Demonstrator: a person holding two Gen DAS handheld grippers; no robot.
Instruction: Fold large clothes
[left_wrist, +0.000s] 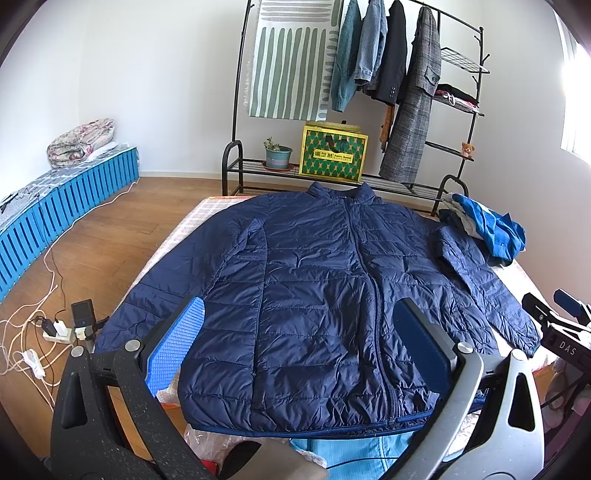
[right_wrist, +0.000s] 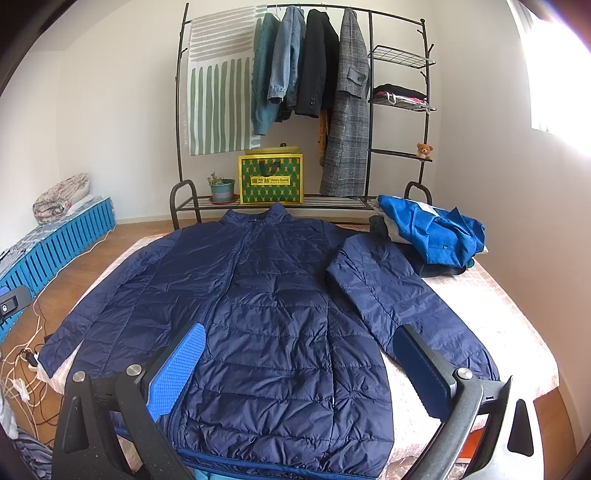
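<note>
And here we are at the start of the fold: the navy puffer jacket lies front-up and zipped on the bed, collar toward the clothes rack, hem nearest the cameras, spread flat so that every seam can be reached. Its sleeves are both out to the sides, the one on the left running down along the body, the one on the right angled away with a crease near the shoulder. The left gripper hovers low over the hem, jaws spread wide with nothing between them, straddling the lower front panel around the zip. The right gripper sits the same way, jaws spread and empty, one blue pad over the zip side and the other near the cuff of the right sleeve. I judge that nothing has been folded yet; the hands look poised to choose a first grab, probably a sleeve or a side edge to bring across the chest. A crumpled blue garment is heaped at the far right corner of the bed, touching or just beside the right sleeve's shoulder, so a sweep there could snag it. That slick quilted shell will likely slide and spring back, so a firm pinch is wanted.
</note>
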